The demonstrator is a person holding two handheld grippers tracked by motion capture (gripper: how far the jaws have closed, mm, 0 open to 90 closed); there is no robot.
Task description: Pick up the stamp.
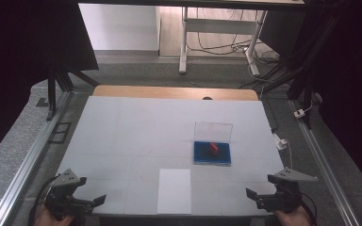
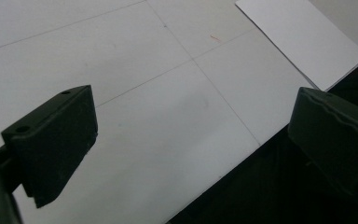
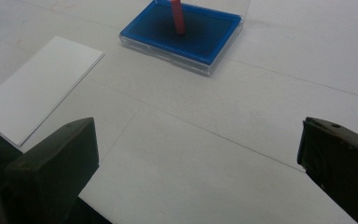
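A clear plastic case with a blue inside [image 1: 211,153] [image 3: 182,35] lies right of the table's middle, its clear lid standing upright behind it. A small red stamp-like piece [image 1: 213,148] [image 3: 177,17] stands inside it. A white sheet of paper [image 1: 174,190] [image 2: 303,39] [image 3: 32,88] lies at the front middle. My left gripper [image 1: 92,193] [image 2: 191,154] hovers open over the front left corner, empty. My right gripper [image 1: 257,195] [image 3: 200,172] hovers open over the front right corner, empty.
The white table top [image 1: 136,132] has a wooden strip [image 1: 174,92] along its far edge. Metal rails [image 1: 28,160] run down both sides. Desk legs and cables [image 1: 217,42] stand on the floor beyond.
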